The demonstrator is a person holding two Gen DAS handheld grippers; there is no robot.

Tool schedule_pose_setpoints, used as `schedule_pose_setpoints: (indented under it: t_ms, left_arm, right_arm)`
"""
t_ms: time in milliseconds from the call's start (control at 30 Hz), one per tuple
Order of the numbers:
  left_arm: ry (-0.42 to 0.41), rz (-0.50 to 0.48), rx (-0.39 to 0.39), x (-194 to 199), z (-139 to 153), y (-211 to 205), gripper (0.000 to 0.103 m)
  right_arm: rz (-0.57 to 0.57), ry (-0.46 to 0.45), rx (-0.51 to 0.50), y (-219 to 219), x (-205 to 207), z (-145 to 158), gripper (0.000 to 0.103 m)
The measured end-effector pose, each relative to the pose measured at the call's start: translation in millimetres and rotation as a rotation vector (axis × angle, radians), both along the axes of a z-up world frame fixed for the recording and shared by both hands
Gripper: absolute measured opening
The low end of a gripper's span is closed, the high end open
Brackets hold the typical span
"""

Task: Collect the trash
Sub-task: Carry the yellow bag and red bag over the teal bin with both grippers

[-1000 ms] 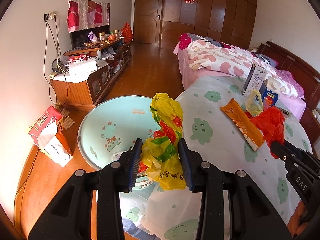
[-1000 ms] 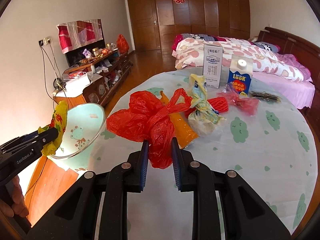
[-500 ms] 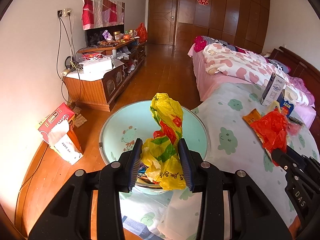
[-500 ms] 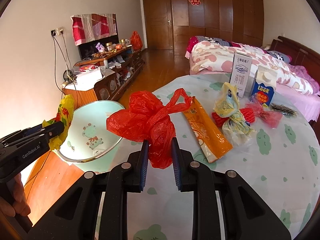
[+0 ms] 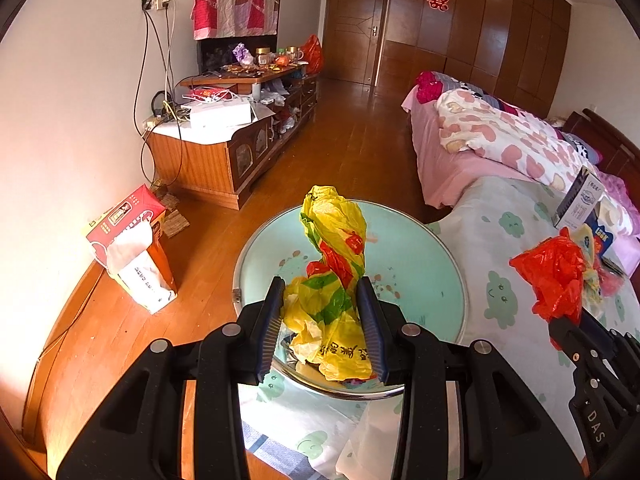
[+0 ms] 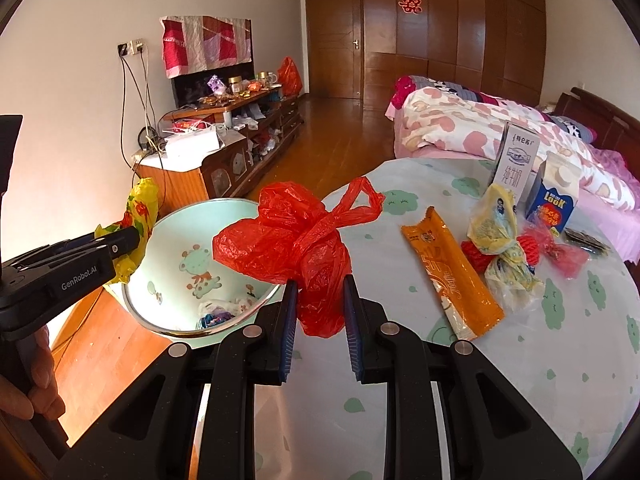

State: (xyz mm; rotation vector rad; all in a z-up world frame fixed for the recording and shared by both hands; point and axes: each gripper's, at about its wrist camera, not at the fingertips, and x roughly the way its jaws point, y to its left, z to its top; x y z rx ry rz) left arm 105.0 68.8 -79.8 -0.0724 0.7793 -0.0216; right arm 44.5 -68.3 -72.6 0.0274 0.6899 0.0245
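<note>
Left gripper (image 5: 322,312) jaws clenched on yellow plastic bag (image 5: 334,276), held above mint enamel basin (image 5: 436,264) at desk (image 6: 520,360) edge. Right gripper (image 6: 320,312) jaws clenched on red plastic bag (image 6: 296,244), held over desk beside basin. Orange wrapper (image 6: 452,276) lay flat on desk.

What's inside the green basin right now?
The basin holds a small heap of crumpled trash at the bottom; its near rim and the red bag cover the rest.
</note>
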Motion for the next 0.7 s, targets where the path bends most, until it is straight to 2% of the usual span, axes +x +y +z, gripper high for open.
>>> schedule_pose_setpoints:
  t_ms: [700]
  left_arm:
    - [0.053,0.043,-0.007,22,-22,12,0.037]
  right_arm:
    - [0.075,0.094,-0.061,45,65,-33,0.023]
